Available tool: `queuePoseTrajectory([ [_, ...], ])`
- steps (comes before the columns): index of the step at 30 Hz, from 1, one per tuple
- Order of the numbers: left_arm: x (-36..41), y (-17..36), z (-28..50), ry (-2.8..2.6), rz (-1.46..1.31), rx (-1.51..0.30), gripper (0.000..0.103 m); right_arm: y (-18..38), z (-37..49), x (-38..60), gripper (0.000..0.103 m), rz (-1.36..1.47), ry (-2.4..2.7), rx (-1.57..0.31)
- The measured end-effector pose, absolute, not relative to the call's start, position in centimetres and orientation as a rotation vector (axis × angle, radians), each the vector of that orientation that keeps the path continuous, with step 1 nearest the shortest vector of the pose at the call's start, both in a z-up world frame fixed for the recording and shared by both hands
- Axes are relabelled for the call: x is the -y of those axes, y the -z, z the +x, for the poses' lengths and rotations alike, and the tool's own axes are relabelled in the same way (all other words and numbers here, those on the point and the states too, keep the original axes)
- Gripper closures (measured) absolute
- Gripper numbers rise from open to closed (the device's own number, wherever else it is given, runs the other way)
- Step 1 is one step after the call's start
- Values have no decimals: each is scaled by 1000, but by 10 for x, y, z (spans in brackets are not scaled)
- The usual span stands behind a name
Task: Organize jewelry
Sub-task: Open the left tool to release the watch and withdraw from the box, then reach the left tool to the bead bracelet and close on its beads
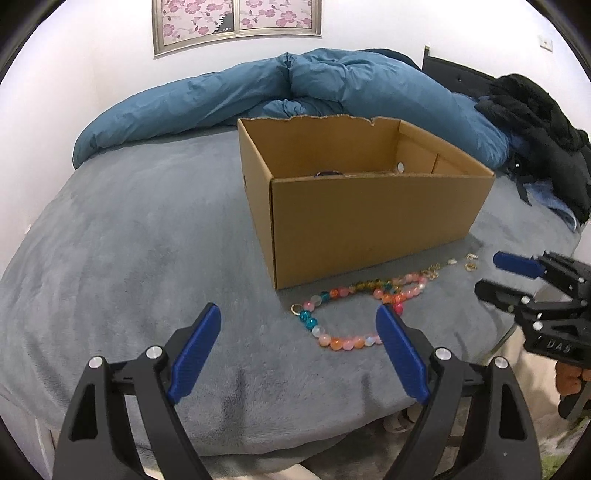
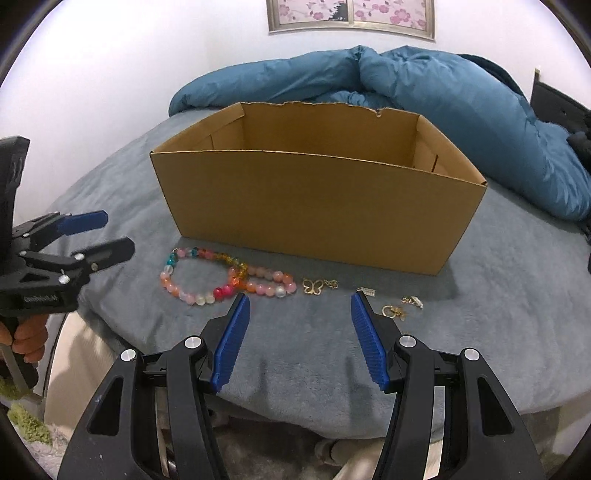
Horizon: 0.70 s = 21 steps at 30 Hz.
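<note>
A colourful bead necklace [image 1: 349,312] lies on the grey blanket in front of an open cardboard box [image 1: 364,218]; it also shows in the right wrist view [image 2: 221,278], with the box [image 2: 317,206] behind it. Small gold pieces lie to its right: a butterfly pendant [image 2: 313,286], a small clasp [image 2: 367,292] and gold rings and charms [image 2: 400,308]. My left gripper [image 1: 297,325] is open and empty, just in front of the necklace. My right gripper [image 2: 299,304] is open and empty, just in front of the butterfly pendant. A dark item [image 1: 328,172] sits inside the box.
A blue duvet [image 1: 295,92] is piled behind the box. Black clothes [image 1: 543,136] lie at the right. The bed's near edge [image 2: 295,417] is just below the grippers. A framed flower picture [image 1: 236,22] hangs on the wall.
</note>
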<state>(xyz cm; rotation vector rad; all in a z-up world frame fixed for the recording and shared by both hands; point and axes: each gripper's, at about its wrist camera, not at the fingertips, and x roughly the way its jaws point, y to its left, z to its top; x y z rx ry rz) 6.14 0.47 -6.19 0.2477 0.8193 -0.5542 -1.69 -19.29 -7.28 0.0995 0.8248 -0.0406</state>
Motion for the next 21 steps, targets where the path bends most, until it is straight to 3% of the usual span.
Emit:
queuePoseTrajectory([
  [9,2,71,55,572,302,-782,20,73,-15,195,58,107,7,-788],
  [21,12,95,66,643,349,-827,60,84,9,174,79,76,-89,-783],
])
